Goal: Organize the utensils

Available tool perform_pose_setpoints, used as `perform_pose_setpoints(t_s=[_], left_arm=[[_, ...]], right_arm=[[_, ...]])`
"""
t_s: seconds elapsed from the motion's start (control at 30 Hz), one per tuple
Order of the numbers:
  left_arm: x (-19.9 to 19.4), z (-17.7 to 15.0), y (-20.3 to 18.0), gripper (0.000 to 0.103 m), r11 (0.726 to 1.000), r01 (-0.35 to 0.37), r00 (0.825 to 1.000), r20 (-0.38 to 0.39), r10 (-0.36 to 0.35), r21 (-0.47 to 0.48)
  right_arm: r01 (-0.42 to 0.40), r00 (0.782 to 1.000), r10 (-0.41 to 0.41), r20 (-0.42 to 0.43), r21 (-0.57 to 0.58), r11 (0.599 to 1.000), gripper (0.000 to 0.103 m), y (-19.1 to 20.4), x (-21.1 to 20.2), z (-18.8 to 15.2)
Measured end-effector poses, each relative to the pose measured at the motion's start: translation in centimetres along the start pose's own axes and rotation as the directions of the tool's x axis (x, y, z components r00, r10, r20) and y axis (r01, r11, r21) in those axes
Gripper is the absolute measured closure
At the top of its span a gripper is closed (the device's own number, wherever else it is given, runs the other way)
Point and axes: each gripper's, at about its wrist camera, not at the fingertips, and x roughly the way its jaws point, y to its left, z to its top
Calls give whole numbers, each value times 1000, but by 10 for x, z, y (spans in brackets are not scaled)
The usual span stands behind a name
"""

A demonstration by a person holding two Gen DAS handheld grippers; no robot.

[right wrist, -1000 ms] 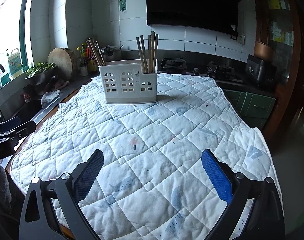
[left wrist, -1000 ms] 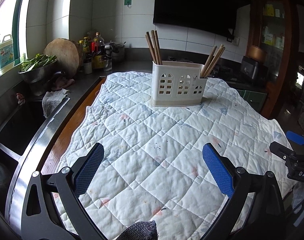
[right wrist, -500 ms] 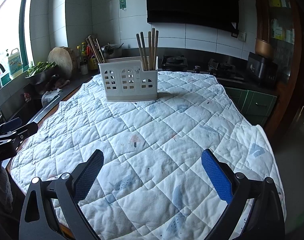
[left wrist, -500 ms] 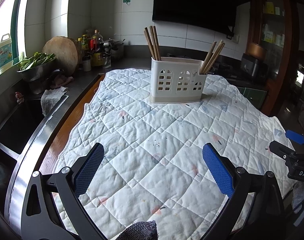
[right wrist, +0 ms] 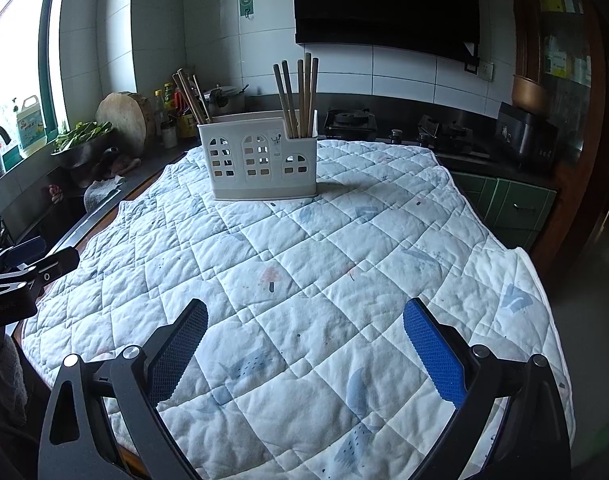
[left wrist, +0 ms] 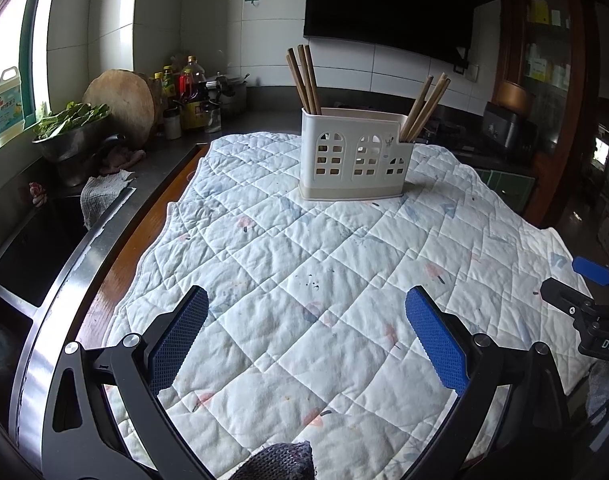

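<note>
Both grippers empty, jaws spread wide over the quilt (left wrist: 304,272). Left gripper (left wrist: 306,320) and right gripper (right wrist: 304,332) low at the near edge, well apart from the holder (left wrist: 352,156). Holder upright on the far part of the quilt, straight ahead of the left jaws, ahead and slightly left of the right jaws. One bundle of chopsticks (left wrist: 304,80) in its left compartment, another (left wrist: 424,106) in its right, both leaning outward in the left view. Middle compartment apparently empty. Holder a little smaller and farther ahead than half a second ago in both views, more quilt showing between jaws and holder. Jaw spread unchanged. Right gripper's tip visible at right of the left jaws.
</note>
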Motion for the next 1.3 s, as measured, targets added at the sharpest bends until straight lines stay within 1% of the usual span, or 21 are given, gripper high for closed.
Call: perform_pose_setpoints(t_s=[1.3], left_arm=[[1, -1, -3, 5, 1000, 8, 1000, -6, -7, 6]], right_arm=[[-4, 1000, 4, -7, -6, 1000, 8, 2, -1, 0]])
